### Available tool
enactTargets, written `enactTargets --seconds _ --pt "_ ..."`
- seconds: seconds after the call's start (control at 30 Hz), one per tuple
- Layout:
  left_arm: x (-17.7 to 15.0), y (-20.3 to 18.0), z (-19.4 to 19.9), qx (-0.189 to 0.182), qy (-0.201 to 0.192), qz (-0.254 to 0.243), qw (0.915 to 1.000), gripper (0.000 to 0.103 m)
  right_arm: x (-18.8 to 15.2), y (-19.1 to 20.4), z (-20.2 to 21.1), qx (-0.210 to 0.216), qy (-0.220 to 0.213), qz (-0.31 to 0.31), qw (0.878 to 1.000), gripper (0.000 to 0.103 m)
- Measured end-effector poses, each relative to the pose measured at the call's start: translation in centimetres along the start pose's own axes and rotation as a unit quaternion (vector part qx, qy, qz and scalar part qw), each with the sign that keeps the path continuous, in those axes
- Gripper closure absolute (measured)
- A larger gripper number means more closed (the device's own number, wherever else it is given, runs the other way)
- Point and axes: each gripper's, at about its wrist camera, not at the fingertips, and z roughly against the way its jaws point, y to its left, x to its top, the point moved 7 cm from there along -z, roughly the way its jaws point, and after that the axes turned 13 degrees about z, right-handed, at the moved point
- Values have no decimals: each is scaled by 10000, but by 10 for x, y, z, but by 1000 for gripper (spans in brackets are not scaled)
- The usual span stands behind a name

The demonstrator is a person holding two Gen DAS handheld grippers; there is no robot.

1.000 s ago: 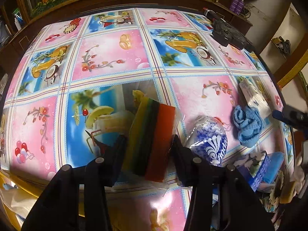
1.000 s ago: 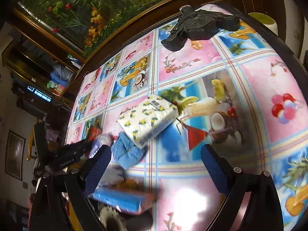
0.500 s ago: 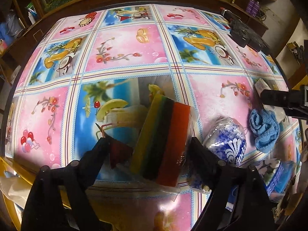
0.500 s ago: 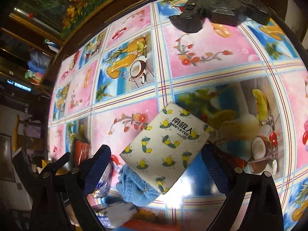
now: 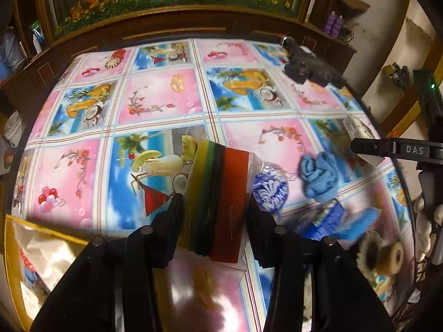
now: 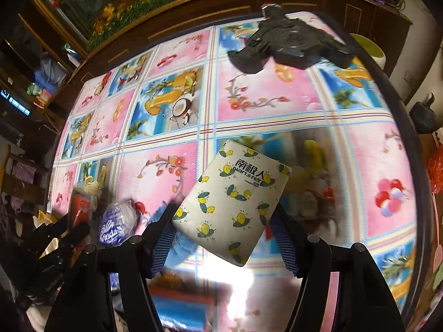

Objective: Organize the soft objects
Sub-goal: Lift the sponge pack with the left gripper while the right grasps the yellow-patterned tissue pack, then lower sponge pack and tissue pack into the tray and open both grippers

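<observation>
Closing jaws: left gripper (image 5: 214,215) on bagged sponge stack (image 5: 218,193), right gripper (image 6: 225,232) on tissue pack (image 6: 232,207).

In the left wrist view, the stack of cloths (image 5: 218,202) stands at the centre of the table (image 5: 160,102), between the fingers of the left gripper (image 5: 214,221). At three o'clock from the stack, just beside it, lies the wrapped roll (image 5: 270,191); further along at three o'clock sits the rolled towel (image 5: 318,177). The black device (image 5: 310,66) rests well apart at one o'clock, near the table's far edge.

In the right wrist view, the tissue pack (image 6: 232,204) sits tilted between the fingers of the right gripper (image 6: 225,238). The same roll lies at nine o'clock from it, and the same black device lies at twelve o'clock, well apart.
</observation>
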Motion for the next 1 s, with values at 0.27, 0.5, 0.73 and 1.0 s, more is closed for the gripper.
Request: enactTargets --seconds 0.27,0.5,0.73,1.0 --pt "-28 -3 66 -451 -427 41 9981 62 -37 -7 52 11 -225 11 9997 37" --pt "-63 6 116 -881 -665 244 9936 62 -70 6 102 56 -472 223 9986 37" --pt "-104 31 156 -1246 -714 630 9876 62 -103 19 145 124 -641 422 9970 37" --pt "-131 98 199 -992 -1048 1053 9839 62 -138 54 181 260 -751 810 9935 37"
